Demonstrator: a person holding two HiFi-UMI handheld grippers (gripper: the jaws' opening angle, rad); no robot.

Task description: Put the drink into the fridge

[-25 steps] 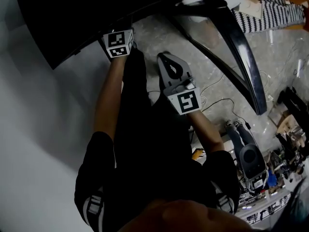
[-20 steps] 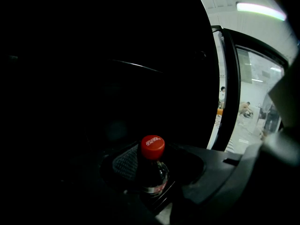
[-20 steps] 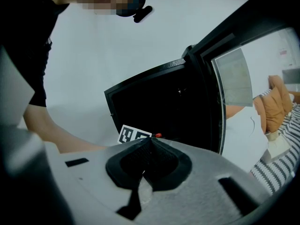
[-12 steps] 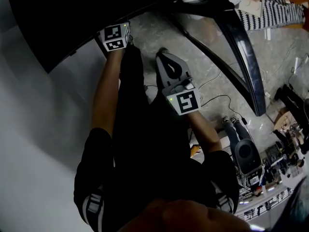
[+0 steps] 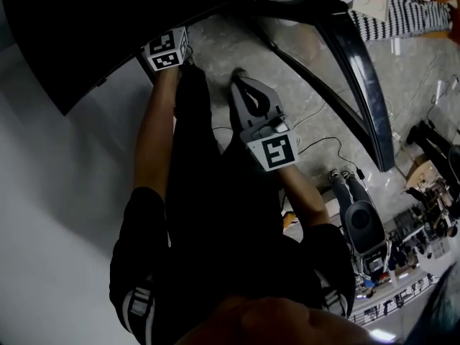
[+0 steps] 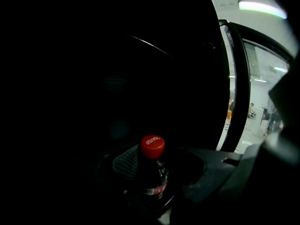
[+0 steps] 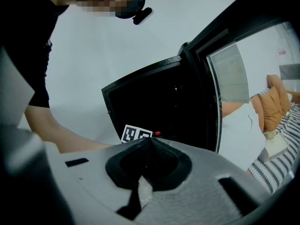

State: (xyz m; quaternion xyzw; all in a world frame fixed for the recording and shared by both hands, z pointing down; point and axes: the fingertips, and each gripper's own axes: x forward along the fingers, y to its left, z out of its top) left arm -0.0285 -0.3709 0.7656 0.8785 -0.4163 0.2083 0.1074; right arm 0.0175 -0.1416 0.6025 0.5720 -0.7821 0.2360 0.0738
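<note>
The drink is a dark cola bottle (image 6: 151, 175) with a red cap (image 6: 153, 146). It stands upright between the jaws of my left gripper (image 6: 149, 172), which is shut on it, with one mesh pad (image 6: 125, 162) against its left side. All around it is the fridge's black interior (image 6: 117, 78). In the head view only the left gripper's marker cube (image 5: 164, 52) shows, at the edge of the fridge opening (image 5: 93, 27). My right gripper (image 5: 240, 77) hangs shut and empty over the floor to the right of it. The right gripper view shows its closed tips (image 7: 149, 140), the cube (image 7: 136, 134) and the red cap (image 7: 157, 133).
The open fridge door (image 5: 363, 70) sweeps across the right as a black curved edge. Cables (image 5: 316, 139) trail over the marbled floor. A spare gripper (image 5: 363, 225) and small clutter lie at the lower right, a striped cloth (image 5: 406, 13) at the top right. A white wall (image 5: 50, 214) runs along the left.
My left gripper has moved up the picture, further into the fridge opening, with the bottle in it. The right gripper has stayed almost where it was.
</note>
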